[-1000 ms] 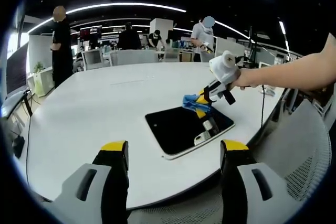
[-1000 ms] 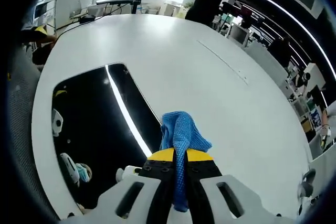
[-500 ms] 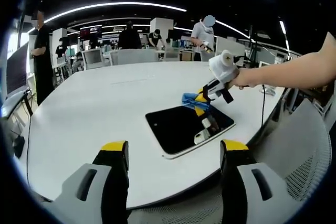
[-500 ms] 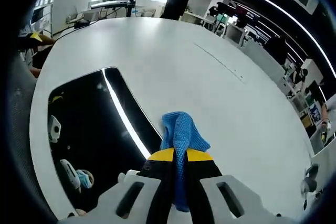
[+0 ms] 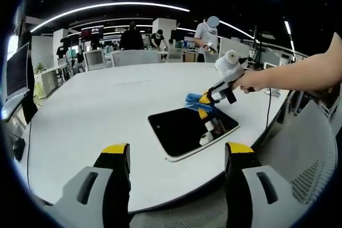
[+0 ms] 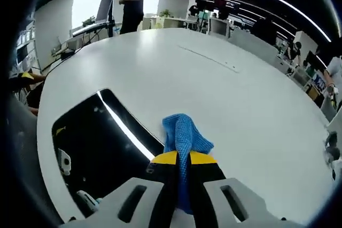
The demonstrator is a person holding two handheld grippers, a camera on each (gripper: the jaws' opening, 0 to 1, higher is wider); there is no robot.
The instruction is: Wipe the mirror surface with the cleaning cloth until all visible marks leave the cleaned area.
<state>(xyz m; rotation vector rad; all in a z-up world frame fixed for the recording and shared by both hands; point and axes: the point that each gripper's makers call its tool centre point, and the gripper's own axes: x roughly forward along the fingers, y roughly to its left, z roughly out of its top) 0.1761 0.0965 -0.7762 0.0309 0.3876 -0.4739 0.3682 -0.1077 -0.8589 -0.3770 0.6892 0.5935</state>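
1. White table (image 5: 80, 110), huge and smooth, plenty of bare top all round. Nothing to grab here, just a flat, firm base to press down against.

2. Black glassy mirror (image 5: 188, 130) next, lying flat near the table's edge, white rim showing, ceiling light strip reflected across it in the right gripper view (image 6: 96, 148). Probably stiff, slick and breakable, so best not lifted or pinched at all. Looks free to skate on that smooth table if shoved sideways, so light even pressure, maybe a steadying touch at the rim. Can't make out any marks from here, too small and dark to tell.

3. Left gripper (image 5: 176, 156) hanging well back from the mirror, jaws spread wide, holding nothing. Free for bracing the rim if needed.

4. Right gripper (image 6: 178, 158) clamped tight on the cloth, also seen from the left gripper view (image 5: 211, 97) hovering at the mirror's far edge.

5. Blue cloth (image 6: 183, 137), smallest bit, bunched and poking out past the jaw tips, sitting right at the mirror's edge over the table (image 5: 193, 101). Soft, light, floppy, waffle-weave so decent grip. Held by a fold in the middle, seems fine, though a bigger loose pad out front would probably cover more glass per pass.
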